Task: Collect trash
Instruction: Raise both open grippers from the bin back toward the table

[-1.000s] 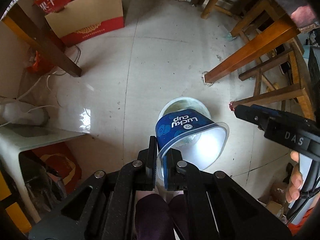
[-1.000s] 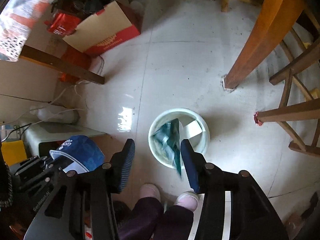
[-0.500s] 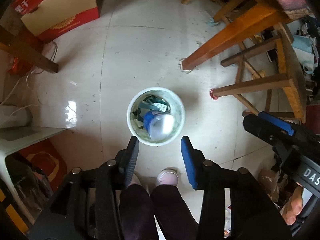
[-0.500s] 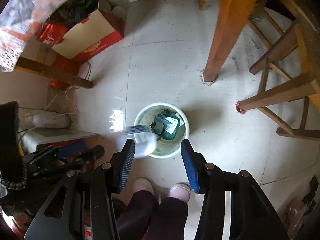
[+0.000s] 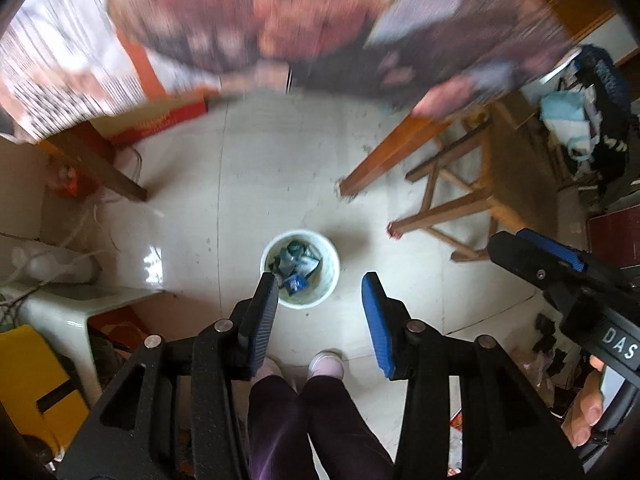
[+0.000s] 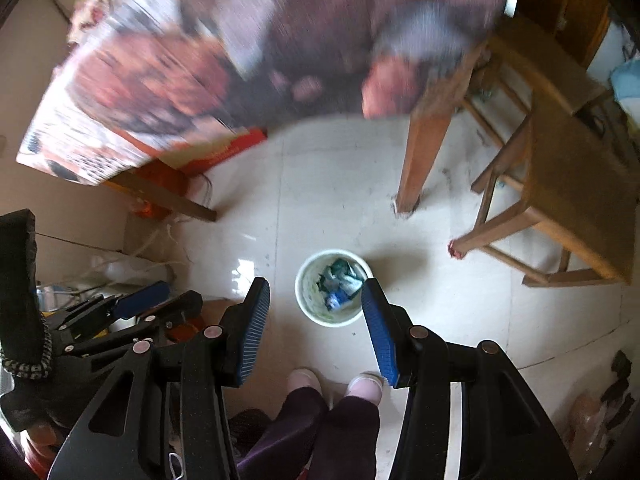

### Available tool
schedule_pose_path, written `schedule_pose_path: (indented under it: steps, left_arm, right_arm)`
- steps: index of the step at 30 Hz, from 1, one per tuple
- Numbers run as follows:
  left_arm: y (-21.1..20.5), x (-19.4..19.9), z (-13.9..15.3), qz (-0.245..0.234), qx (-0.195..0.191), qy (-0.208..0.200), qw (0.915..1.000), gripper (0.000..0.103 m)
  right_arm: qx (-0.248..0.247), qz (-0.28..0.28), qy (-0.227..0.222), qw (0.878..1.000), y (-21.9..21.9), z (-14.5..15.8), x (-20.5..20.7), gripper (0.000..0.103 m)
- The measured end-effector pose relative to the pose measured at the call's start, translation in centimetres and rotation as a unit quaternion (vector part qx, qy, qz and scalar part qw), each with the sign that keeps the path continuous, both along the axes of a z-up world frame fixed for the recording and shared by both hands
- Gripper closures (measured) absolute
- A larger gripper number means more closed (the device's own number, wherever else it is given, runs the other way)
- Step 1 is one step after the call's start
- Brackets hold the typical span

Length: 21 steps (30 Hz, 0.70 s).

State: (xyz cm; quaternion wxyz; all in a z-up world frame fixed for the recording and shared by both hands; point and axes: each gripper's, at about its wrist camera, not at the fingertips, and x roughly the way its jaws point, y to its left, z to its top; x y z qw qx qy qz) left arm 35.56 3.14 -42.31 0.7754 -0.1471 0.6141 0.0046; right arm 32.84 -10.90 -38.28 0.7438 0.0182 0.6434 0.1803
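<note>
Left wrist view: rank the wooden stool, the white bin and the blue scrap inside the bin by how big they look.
1. wooden stool, largest
2. white bin
3. blue scrap, smallest

All three sit at floor level, so nearness hardly skews the ranking.

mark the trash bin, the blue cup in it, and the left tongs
trash bin [image 5: 334, 280], left wrist view, bare right rim.
blue cup [image 5: 295, 282], left wrist view, its blue side.
left tongs [image 5: 320, 320], left wrist view, midway between the fingertips.
</note>
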Motion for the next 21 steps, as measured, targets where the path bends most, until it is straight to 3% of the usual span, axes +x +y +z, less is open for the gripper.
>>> schedule_pose_path:
  steps: [10,15,21]
  left_arm:
    - [1.8,-2.2,16.2,-0.003,0.011,-0.107,0.9941,0.060]
    - [2.8,-4.3,24.1,-0.001,0.014,-0.170,0.9853,0.060]
    - [4.2,-6.9,31.0,-0.010,0.027,-0.239,0.9705,0.056]
  right_arm:
    - [0.011,-0.001,-0.083,0.997,1.4,13.9,-2.1,0.059]
    - [0.007,0.002,-0.131,0.991,2.5,20.1,-3.5,0.059]
    - [0.015,-0.005,-0.194,0.981,2.9,27.0,-5.2,0.059]
